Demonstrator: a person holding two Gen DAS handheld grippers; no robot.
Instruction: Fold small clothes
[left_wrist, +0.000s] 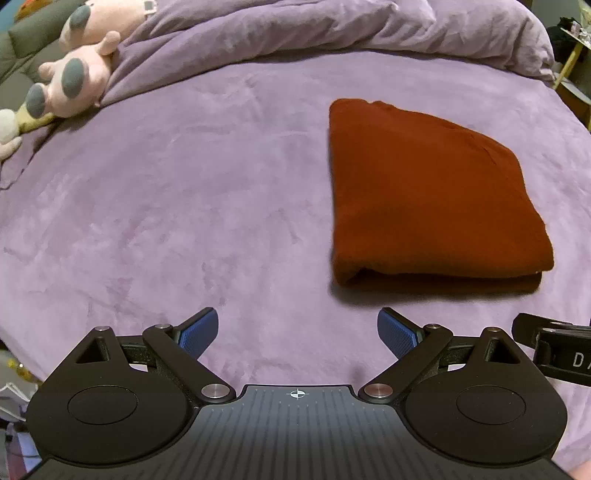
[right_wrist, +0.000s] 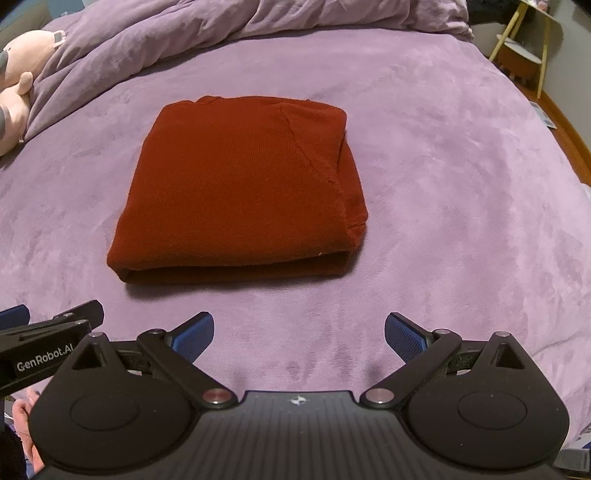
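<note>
With my left gripper (left_wrist: 297, 334) and right gripper (right_wrist: 299, 334) both spread empty, the folded rust-red sweater (right_wrist: 240, 192) lies at twelve o'clock on the purple bedspread (right_wrist: 443, 184), so I'd judge only pressing its loose right edge flat remains.

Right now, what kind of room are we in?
Most likely a bedroom, working on a bed. The folded rust-red garment lies on a purple plush bedspread, a bunched purple duvet sits behind it, and pink stuffed toys lie at the far left.
</note>
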